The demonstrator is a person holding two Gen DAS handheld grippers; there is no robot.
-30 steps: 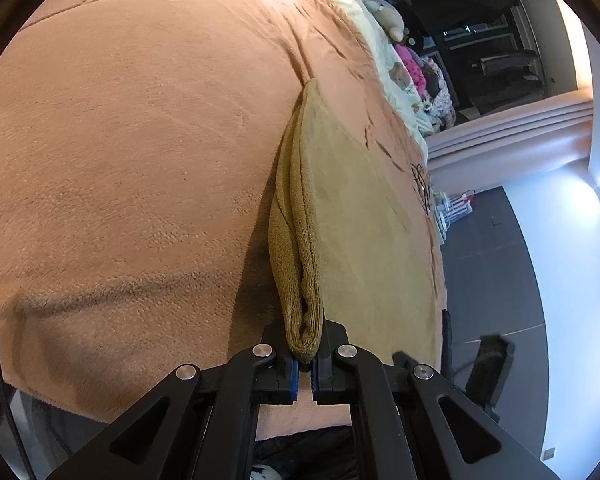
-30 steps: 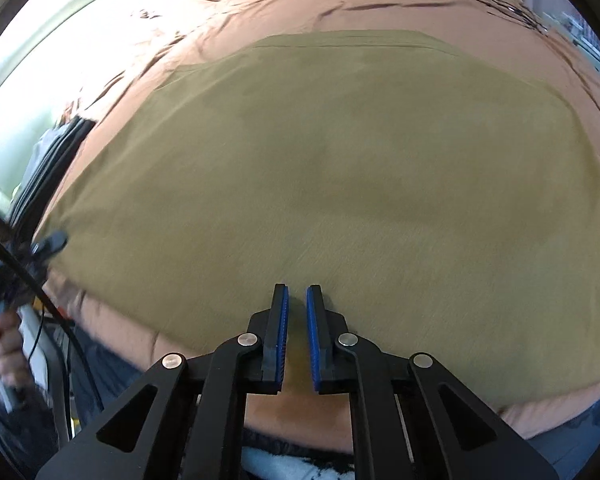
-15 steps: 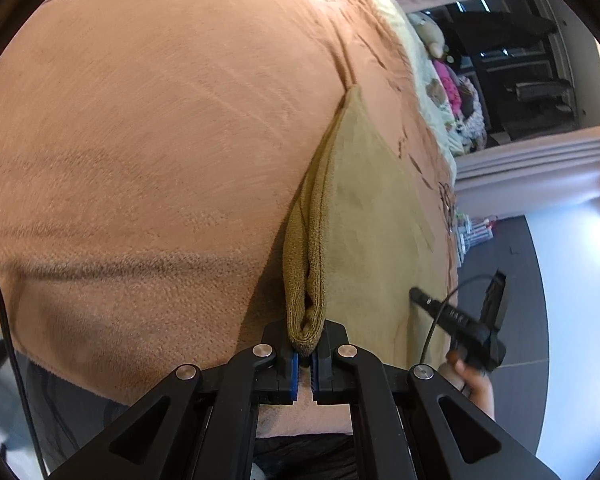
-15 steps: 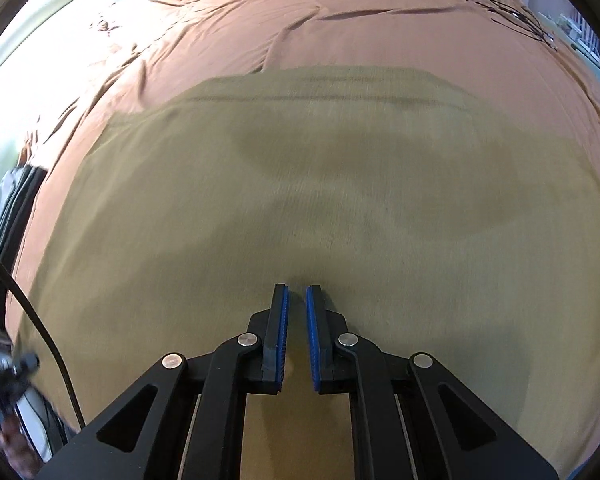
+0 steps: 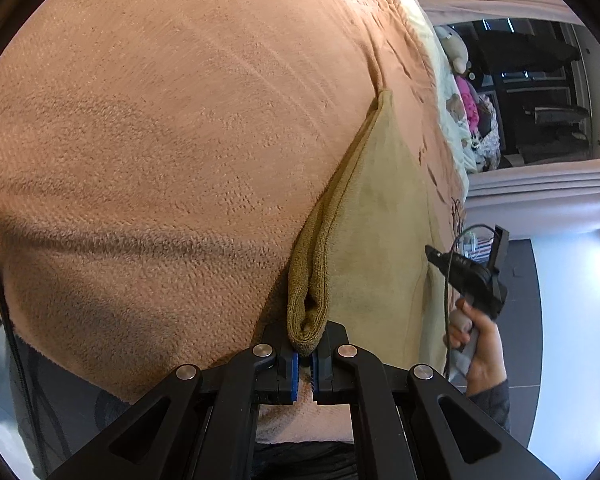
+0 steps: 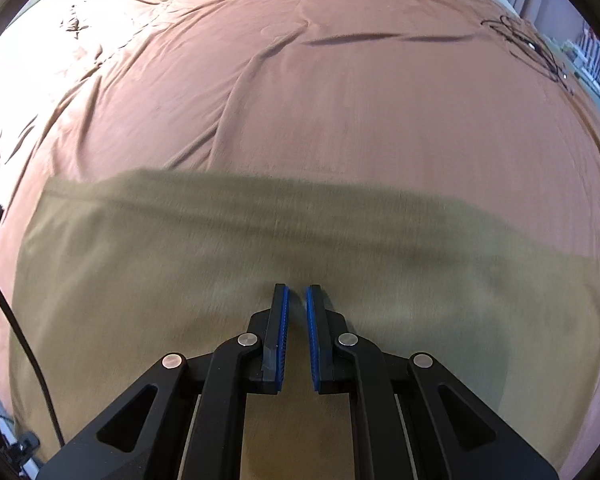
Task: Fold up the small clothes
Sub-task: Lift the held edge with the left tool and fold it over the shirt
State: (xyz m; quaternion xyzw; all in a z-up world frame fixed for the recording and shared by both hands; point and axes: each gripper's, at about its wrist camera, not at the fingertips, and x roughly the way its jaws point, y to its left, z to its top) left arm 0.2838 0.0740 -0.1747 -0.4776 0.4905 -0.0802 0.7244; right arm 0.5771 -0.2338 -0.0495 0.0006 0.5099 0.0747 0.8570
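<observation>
Two tongs work on one olive cloth [image 5: 380,240] that lies on the orange blanket [image 5: 160,140] of a bed, near its front edge. The left gripper [image 5: 305,364] is closed on the doubled near corner of the cloth, where the thick fold bulges out above the blue pads. The right gripper [image 6: 295,300] is nearly closed with nothing visible between its pads, and it hangs just over the flat top of the cloth [image 6: 220,280]; the picture there is blurred, so I cannot say if the tips touch the fabric.

I judge that one fold is already made and the cloth is now being smoothed or held for the following fold. The next move calls for the right gripper to find a free edge, open, and take it.

Far from the person, the blanket is wide and bare, so there is much room. The near edge of the bed is close behind the cloth, and a black cable [image 6: 16,320] hangs at the left.
</observation>
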